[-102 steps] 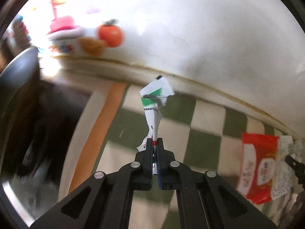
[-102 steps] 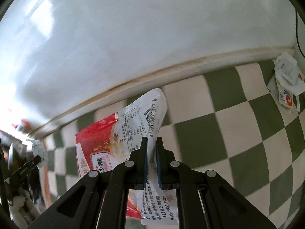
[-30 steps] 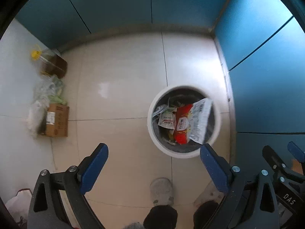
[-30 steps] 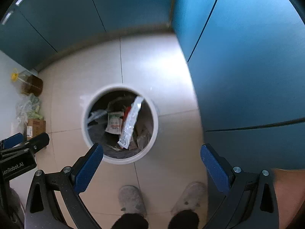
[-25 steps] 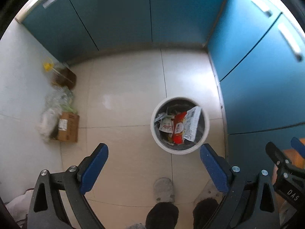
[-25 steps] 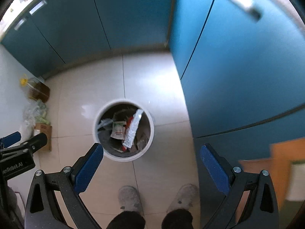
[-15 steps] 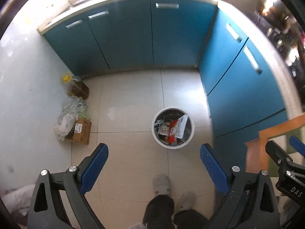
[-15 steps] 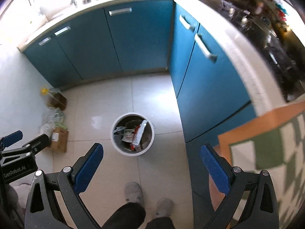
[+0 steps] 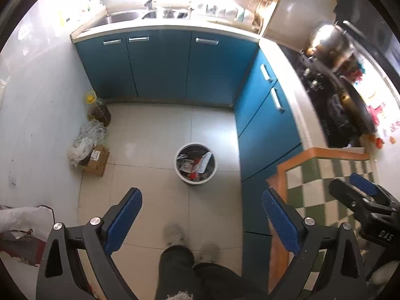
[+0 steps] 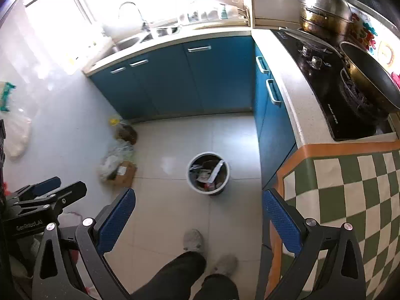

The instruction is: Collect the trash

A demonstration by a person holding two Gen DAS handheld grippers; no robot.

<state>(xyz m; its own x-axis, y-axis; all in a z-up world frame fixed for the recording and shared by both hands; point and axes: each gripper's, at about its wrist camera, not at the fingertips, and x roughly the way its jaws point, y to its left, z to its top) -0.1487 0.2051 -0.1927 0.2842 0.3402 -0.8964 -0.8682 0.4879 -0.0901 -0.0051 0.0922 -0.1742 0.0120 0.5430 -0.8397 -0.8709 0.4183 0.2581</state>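
Now both views sit much higher than a moment ago, taking in the sink, stove and checkered tabletop. The left tool and right tool gape wide, holding nothing. The trash lies in the white bin on the floor, well below and ahead of both.

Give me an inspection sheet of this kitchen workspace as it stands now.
Surface: pale tiled floor; checkered tablecloth at right.
Job's things: white trash bin on the floor, wrappers inside.
Clutter: cardboard box, plastic bags and oil bottle by the left wall.
Grippers: left gripper and right gripper, jaws wide apart, nothing held.
Cables: nothing seen.
Surroundings: blue cabinets, sink, stove with pots; person's feet below.
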